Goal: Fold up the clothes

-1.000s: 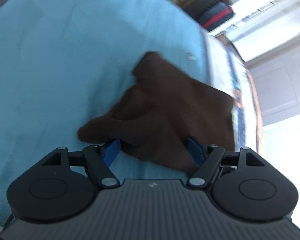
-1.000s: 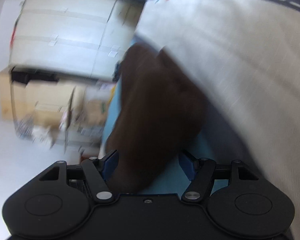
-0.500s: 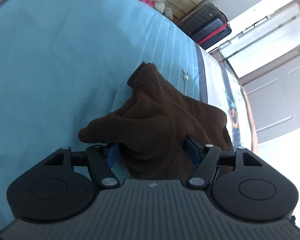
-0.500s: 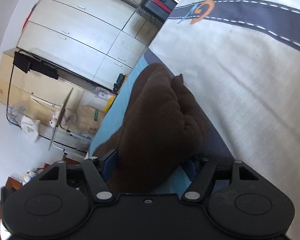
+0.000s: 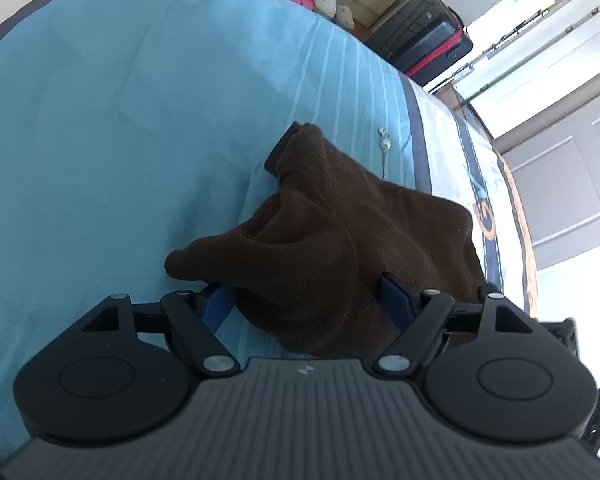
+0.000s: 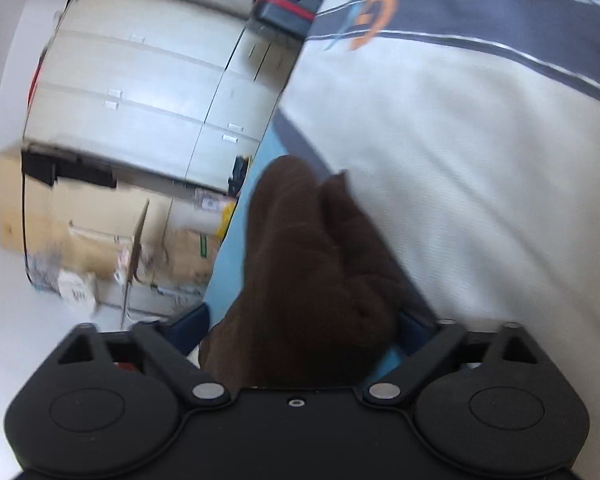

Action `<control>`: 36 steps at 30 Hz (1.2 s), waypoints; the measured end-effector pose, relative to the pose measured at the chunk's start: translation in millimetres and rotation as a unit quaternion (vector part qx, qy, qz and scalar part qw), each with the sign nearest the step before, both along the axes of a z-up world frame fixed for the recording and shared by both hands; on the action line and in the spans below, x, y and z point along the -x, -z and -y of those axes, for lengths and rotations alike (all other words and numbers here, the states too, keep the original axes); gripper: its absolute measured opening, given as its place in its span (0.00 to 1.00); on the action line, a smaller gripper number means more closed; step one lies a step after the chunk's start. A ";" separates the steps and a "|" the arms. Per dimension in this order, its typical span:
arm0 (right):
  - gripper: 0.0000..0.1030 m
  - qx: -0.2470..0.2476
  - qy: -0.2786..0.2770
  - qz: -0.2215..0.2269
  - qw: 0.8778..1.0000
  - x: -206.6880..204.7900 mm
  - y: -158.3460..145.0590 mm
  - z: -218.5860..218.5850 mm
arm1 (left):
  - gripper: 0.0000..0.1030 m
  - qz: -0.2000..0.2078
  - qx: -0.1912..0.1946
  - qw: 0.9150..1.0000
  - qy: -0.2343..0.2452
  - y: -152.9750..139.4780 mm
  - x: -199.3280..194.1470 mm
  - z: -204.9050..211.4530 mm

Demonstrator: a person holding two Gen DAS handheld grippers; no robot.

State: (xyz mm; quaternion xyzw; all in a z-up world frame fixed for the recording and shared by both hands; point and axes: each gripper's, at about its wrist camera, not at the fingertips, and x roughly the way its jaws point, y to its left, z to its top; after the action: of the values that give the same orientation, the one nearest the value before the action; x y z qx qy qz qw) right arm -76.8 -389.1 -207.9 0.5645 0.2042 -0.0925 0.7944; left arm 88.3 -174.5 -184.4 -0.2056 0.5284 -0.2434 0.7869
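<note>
A dark brown knit garment (image 5: 340,232) lies bunched on the blue bed sheet (image 5: 120,140). My left gripper (image 5: 306,300) has its blue fingers (image 5: 220,300) spread wide, with a thick wad of the garment between them and draped over them. In the right wrist view the same brown garment (image 6: 308,272) fills the space between the wide-set blue fingers (image 6: 192,322) of my right gripper (image 6: 300,332). Both sets of fingertips are hidden under the cloth. I cannot tell whether either gripper pinches the cloth.
A white duvet with dark road-stripe print (image 6: 480,140) lies beside the garment. A small metal pin or earring (image 5: 386,144) lies on the sheet beyond the garment. A black suitcase (image 5: 424,36), white wardrobes (image 6: 140,92) and cardboard boxes (image 6: 100,224) stand past the bed's edge.
The garment has stayed between both grippers' fingers. The left view tilted to show more of the room; the right gripper swung, so its view is blurred again.
</note>
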 end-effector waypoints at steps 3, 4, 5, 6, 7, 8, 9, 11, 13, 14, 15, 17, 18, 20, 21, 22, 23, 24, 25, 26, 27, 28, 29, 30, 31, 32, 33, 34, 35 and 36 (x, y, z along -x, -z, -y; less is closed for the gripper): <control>0.63 0.048 0.018 0.022 0.998 2.1 2.6 -3.4 | 0.75 -0.029 0.037 0.999 -0.023 10.8 -6.9 -10.1; 0.58 0.071 0.016 0.025 0.997 2.5 2.6 -5.9 | 0.75 -0.040 0.049 0.998 -0.029 15.3 -8.9 -13.9; 0.54 0.097 0.013 0.028 0.995 2.5 -0.8 -9.3 | 0.74 -0.050 0.060 0.996 -0.033 18.4 -8.9 -17.7; 0.52 0.123 0.008 0.031 0.992 2.3 -5.2 -12.9 | 0.73 -0.055 0.066 0.996 -0.035 21.0 -9.9 -19.2; 0.52 0.146 0.002 0.034 0.989 1.9 -11.9 -14.4 | 0.73 -0.053 0.067 0.996 -0.039 21.3 -9.8 -20.2; 0.50 0.174 -0.004 0.038 0.984 1.7 -20.9 -18.6 | 0.73 -0.045 0.065 0.996 -0.041 19.2 -9.0 -20.7; 0.50 0.206 -0.008 0.043 0.978 1.7 -29.9 -23.8 | 0.73 -0.035 0.063 0.997 -0.041 17.0 -8.7 -20.1; 0.50 0.253 -0.013 0.048 0.966 3.4 -44.6 -28.8 | 0.73 -0.014 0.062 0.997 -0.042 11.9 -7.4 -17.5; 0.50 0.274 -0.006 0.042 0.961 4.1 -51.4 -26.9 | 0.76 -0.016 0.081 0.996 -0.028 14.9 -10.5 -14.5; 0.50 0.275 0.002 0.034 0.961 4.3 -50.9 -23.1 | 0.78 -0.027 0.083 0.996 -0.016 19.2 -12.8 -11.2; 0.50 0.275 0.011 0.025 0.961 4.5 -50.4 -19.4 | 0.79 -0.039 0.080 0.996 -0.005 23.7 -14.8 -7.7; 0.49 0.247 0.026 -0.003 0.969 0.8 -37.2 -6.4 | 0.83 -0.053 0.071 0.996 0.012 30.2 -15.4 0.6; 0.50 0.222 0.032 -0.007 0.975 5.0 -29.4 -0.3 | 0.85 -0.053 0.064 0.996 0.018 29.8 -14.4 3.5; 0.52 0.167 0.040 -0.002 0.985 15.3 -16.7 10.4 | 0.89 -0.035 0.041 0.998 0.024 24.9 -11.5 8.5; 0.55 0.145 0.041 0.002 0.989 17.3 -14.0 14.2 | 1.00 -0.020 0.021 0.999 0.026 23.7 -11.4 11.5; 0.58 0.127 0.040 0.005 0.991 18.3 -12.8 17.1 | 1.00 -0.009 0.003 1.000 0.024 24.0 -12.2 13.7; 0.62 0.110 0.039 0.007 0.993 19.2 -11.7 19.8 | 1.00 -0.011 0.004 1.000 0.021 26.2 -14.5 13.9; 0.65 0.095 0.040 0.010 0.995 19.9 -10.3 20.5 | 1.00 -0.016 0.011 1.000 0.018 28.9 -17.0 13.6; 0.67 0.080 0.041 0.019 0.996 21.1 -7.4 20.8 | 1.00 -0.020 0.019 1.000 0.015 31.6 -19.6 13.3; 0.73 0.067 0.041 0.034 0.996 22.4 -4.1 22.3 | 1.00 -0.027 0.029 0.999 0.009 34.5 -21.8 10.7; 0.74 0.061 0.037 0.047 0.996 23.3 -0.8 22.6 | 1.00 -0.034 0.041 0.999 0.003 37.5 -23.9 7.4; 0.74 0.060 0.032 0.054 0.996 22.1 0.5 22.4 | 1.00 -0.035 0.050 0.998 0.003 38.3 -25.2 7.2; 0.75 0.069 0.021 0.058 0.996 17.9 -0.2 20.5 | 0.89 -0.034 0.058 0.998 0.005 38.4 -26.3 7.8; 0.67 0.088 0.009 0.058 0.994 13.0 -2.2 16.5 | 0.65 -0.033 0.070 0.997 0.011 38.5 -26.4 9.7; 0.61 0.107 0.004 0.061 0.992 11.4 -3.4 10.0 | 0.62 -0.026 0.073 0.997 0.018 36.0 -24.6 10.5; 0.56 0.126 0.002 0.066 0.990 10.9 -4.4 2.9 | 0.61 -0.016 0.071 0.997 0.026 32.8 -22.4 11.0; 0.51 0.132 0.001 0.072 0.989 12.4 -7.0 0.3 | 0.57 -0.007 0.070 0.997 0.034 29.5 -20.2 11.5; 0.50 0.133 0.001 0.078 0.988 14.5 -10.2 -0.9 | 0.56 0.005 0.064 0.997 0.039 25.2 -17.1 12.1; 0.48 0.135 0.000 0.085 0.987 16.7 -13.3 -2.2 | 0.55 0.012 0.061 0.997 0.044 21.2 -13.7 12.2; 0.47 0.141 0.001 0.086 0.986 19.9 -17.1 -2.3 | 0.53 0.017 0.059 0.997 0.050 17.4 -10.3 12.3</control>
State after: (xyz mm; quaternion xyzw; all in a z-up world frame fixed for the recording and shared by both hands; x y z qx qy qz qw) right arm -96.7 -386.9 -190.7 0.4527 0.1191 -0.0720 0.8807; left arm 98.7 -186.7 -201.8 -0.2208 0.5094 -0.3166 0.7691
